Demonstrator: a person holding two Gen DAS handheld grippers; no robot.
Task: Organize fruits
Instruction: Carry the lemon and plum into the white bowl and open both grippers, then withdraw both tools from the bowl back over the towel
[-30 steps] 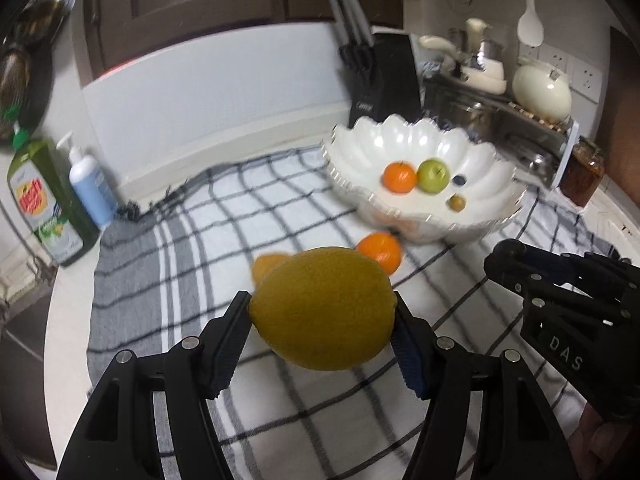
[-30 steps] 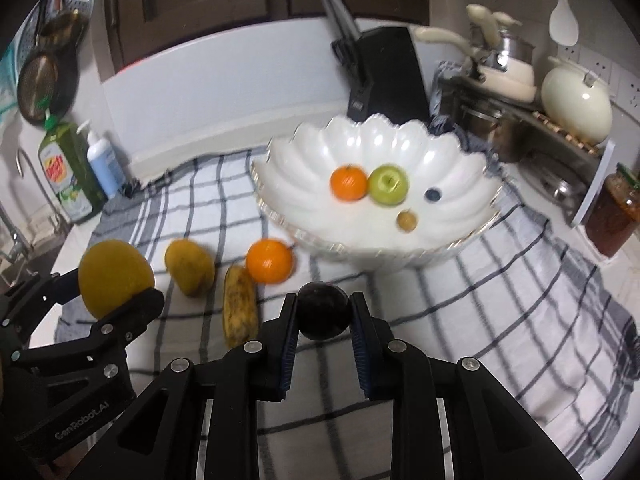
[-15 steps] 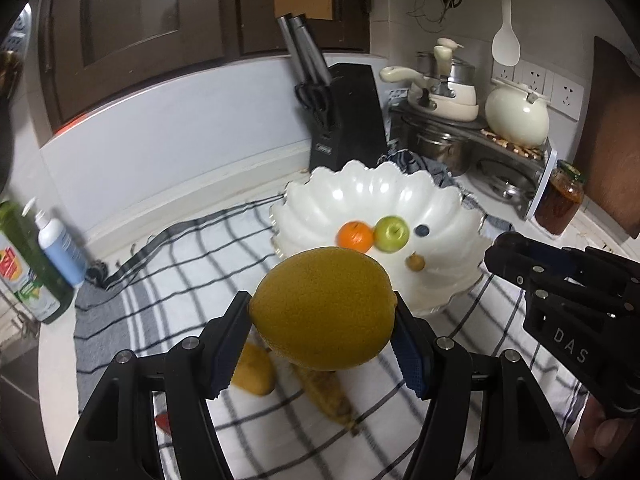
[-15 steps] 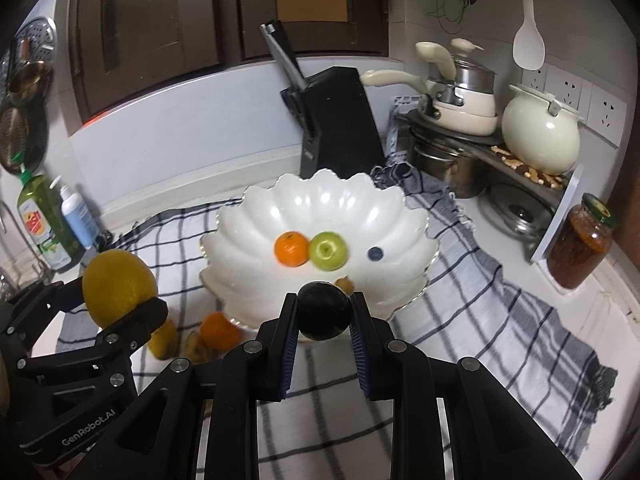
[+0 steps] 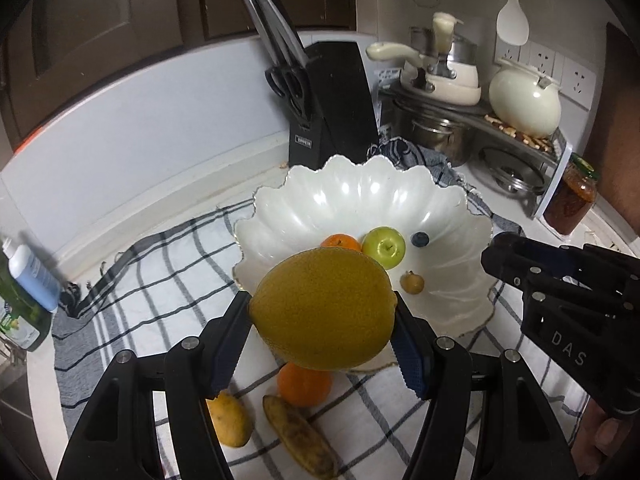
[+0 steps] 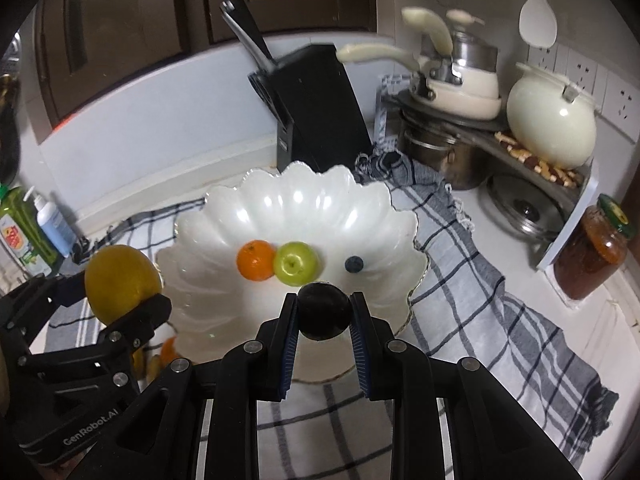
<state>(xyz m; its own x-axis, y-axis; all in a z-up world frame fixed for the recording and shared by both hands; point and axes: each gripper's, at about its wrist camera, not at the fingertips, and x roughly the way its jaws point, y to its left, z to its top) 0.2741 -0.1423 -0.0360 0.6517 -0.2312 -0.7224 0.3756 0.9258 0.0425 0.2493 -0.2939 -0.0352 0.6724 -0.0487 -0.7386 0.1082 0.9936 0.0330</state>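
I see open bowl (image 6: 224, 216) floor right of the blueberry (image 6: 354, 264) & nr the front rim. Orange (image 6: 254, 260) + green apple (image 6: 297, 262) block centre; knife block (image 6: 316, 108) crowds behind.

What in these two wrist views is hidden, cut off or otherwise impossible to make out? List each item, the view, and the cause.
- Orange in the bowl, left wrist view: lower part hidden behind the held yellow fruit.
- Small brownish fruit: hidden behind the dark fruit in the right wrist view.
- Loose fruit on the cloth, right wrist view: mostly covered by the left gripper.
- Green bottle, left wrist view: cut by the frame edge.
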